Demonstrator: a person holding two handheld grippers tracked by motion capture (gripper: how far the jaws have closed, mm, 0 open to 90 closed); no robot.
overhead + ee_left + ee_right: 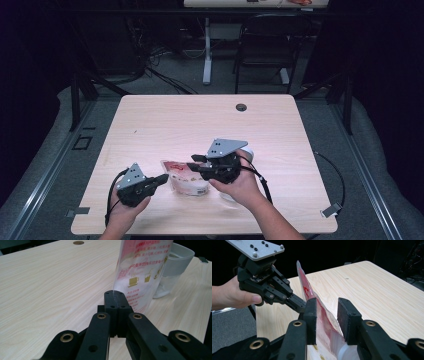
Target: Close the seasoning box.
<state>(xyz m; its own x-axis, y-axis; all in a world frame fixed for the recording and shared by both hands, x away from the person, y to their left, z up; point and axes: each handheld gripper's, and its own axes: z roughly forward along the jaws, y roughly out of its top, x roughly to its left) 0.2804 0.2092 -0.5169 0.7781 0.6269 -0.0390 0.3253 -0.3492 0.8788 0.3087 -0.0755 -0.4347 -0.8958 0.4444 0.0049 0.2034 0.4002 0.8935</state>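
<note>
High view: clear plastic pouch with red print (186, 177) sits lower centre of the pale wooden table (165, 120), bare wood above it, near edge close below. Left gripper (162, 178) is clenched on the pouch's left edge; right gripper (192, 161) straddles its top edge, jaws parted. Pouch stands upright, long axis vertical, beside a white cup (175, 267).

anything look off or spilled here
Nothing spilled. The pouch is held up off the table by its edge in the shut left gripper, with the right gripper open around its top. A cup stands upright behind.
</note>
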